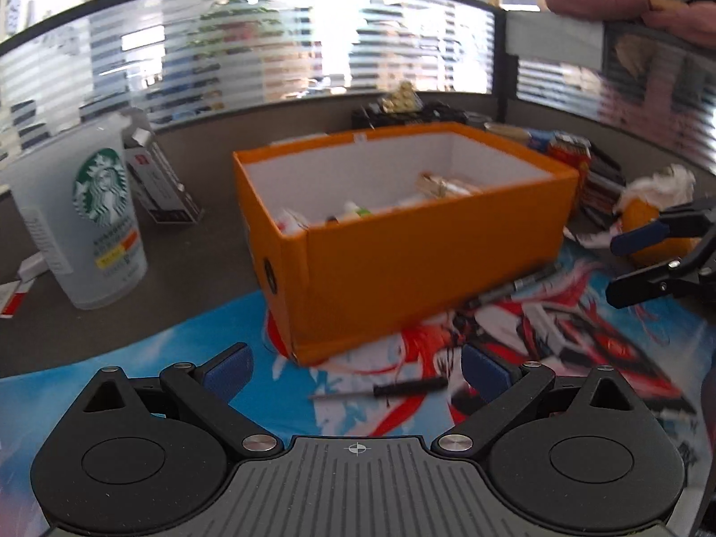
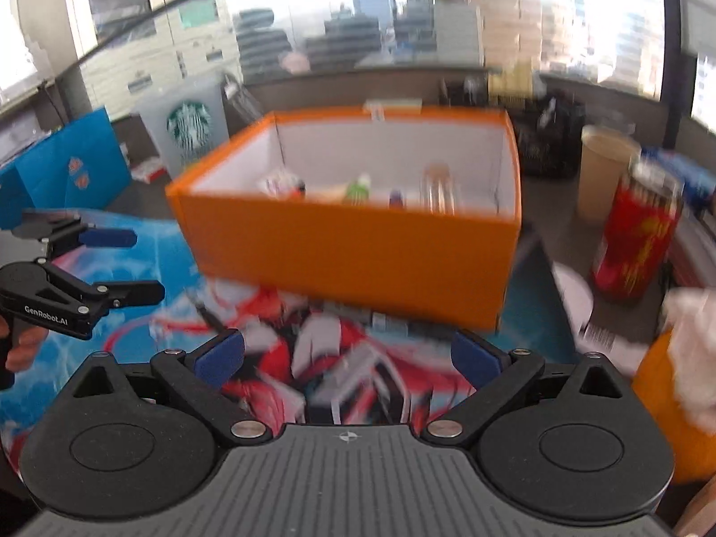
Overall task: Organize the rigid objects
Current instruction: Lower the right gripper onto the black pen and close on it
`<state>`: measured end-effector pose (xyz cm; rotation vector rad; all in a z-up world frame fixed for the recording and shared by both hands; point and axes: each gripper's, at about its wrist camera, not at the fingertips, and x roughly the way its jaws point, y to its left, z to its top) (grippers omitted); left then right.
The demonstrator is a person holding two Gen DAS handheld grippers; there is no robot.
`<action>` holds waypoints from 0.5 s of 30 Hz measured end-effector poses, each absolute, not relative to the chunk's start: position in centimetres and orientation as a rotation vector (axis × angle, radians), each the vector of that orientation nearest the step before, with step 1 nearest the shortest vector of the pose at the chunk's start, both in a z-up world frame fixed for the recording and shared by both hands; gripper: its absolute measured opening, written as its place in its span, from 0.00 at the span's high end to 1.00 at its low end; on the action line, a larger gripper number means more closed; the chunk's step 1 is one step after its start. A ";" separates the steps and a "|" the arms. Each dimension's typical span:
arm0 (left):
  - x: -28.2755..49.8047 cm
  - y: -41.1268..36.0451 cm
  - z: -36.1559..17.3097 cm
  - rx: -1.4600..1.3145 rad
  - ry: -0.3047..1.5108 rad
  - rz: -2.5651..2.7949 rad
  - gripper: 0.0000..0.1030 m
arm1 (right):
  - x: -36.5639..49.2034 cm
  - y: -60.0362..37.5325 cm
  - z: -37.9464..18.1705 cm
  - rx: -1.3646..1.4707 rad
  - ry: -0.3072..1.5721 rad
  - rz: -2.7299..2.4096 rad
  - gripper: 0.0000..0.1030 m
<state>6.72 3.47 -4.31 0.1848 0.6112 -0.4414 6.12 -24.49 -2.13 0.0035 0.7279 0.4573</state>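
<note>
An orange box (image 1: pixel 402 264) with a white inside stands on a printed mat (image 1: pixel 559 335); it also shows in the right wrist view (image 2: pixel 349 246). Several small items lie inside it. A small black-handled screwdriver (image 1: pixel 394 388) lies on the mat just ahead of my left gripper (image 1: pixel 355 369), which is open and empty. A dark pen (image 1: pixel 514 288) lies by the box's right side. My right gripper (image 2: pixel 348 353) is open and empty above the mat, in front of the box. Each gripper shows in the other's view, the right one (image 1: pixel 626 264) and the left one (image 2: pixel 129 264).
A Starbucks cup (image 1: pixel 85 219) and a small carton (image 1: pixel 159 179) stand left of the box. A red can (image 2: pixel 635 232), a paper cup (image 2: pixel 604 170) and an orange object with white tissue (image 2: pixel 680 380) are to the right. A blue bag (image 2: pixel 62 170) stands at left.
</note>
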 end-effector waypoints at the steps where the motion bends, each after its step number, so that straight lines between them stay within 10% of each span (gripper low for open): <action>1: 6.7 3.2 -4.8 0.200 0.613 -0.456 0.03 | 6.2 -24.7 -2.7 -0.002 0.733 0.457 0.03; 15: 7.5 -0.2 -7.1 0.368 0.587 -0.598 0.03 | 10.0 -26.9 -5.6 -0.031 0.754 0.454 0.00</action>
